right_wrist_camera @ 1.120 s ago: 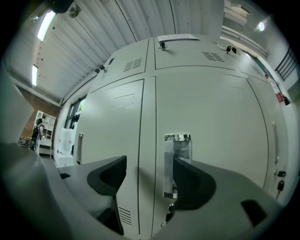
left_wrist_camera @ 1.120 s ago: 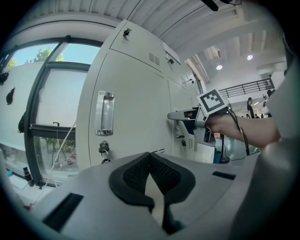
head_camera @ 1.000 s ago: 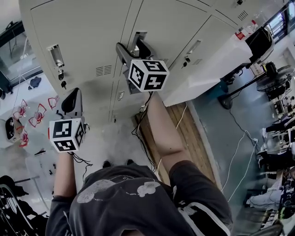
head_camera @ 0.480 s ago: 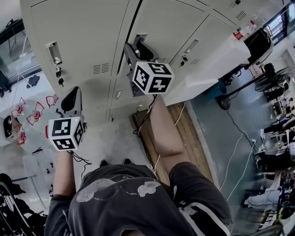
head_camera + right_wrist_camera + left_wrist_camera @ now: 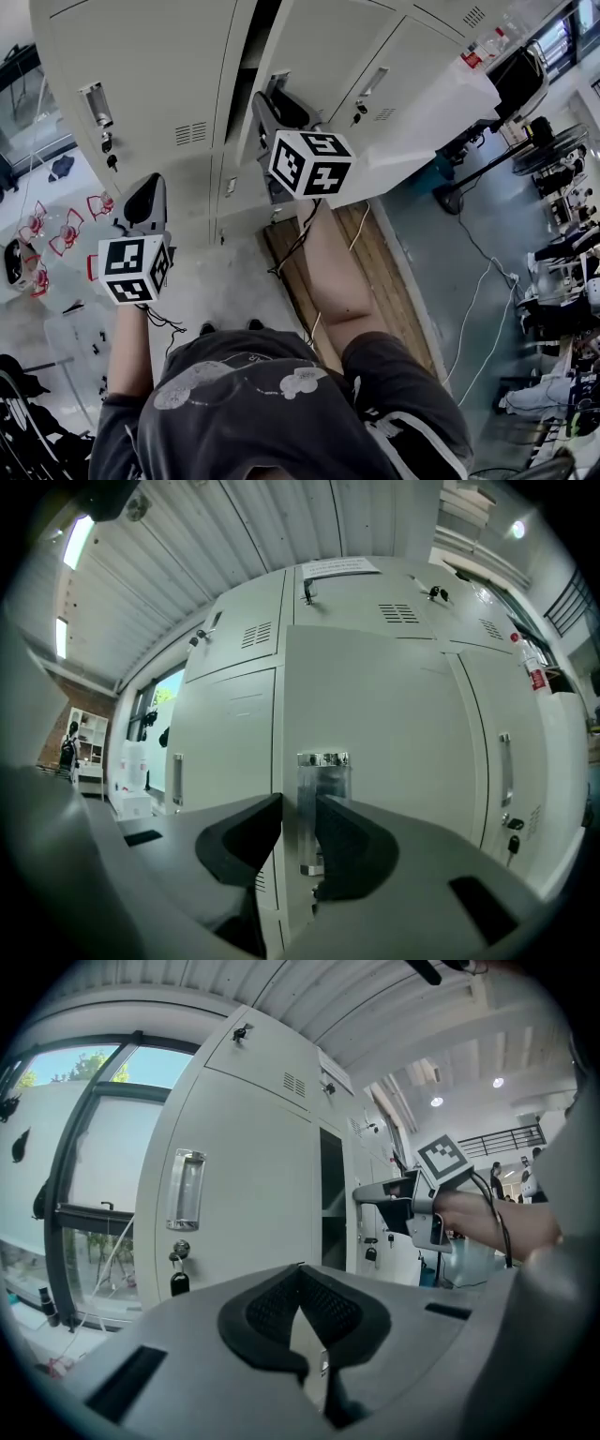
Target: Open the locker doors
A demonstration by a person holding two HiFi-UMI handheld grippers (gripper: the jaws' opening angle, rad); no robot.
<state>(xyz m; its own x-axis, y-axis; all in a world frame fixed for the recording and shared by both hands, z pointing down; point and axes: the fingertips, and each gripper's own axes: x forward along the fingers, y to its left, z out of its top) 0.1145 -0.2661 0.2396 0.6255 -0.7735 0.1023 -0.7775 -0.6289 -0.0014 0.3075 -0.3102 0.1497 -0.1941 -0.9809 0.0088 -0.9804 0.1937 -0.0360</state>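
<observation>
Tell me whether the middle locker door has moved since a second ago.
Yes. The middle locker door has swung open: a dark gap now separates it from the left locker.

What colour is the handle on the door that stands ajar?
Shiny silver metal; the handle shows best in the right gripper view.

The right tool (image 5: 300, 803), jaws just closing onto the handle (image 5: 323, 772), hides its lower half; above the handle, the lockers (image 5: 141, 56) run off the head view.

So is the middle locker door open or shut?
Slightly open: a dark gap shows along the door's left edge.
</observation>
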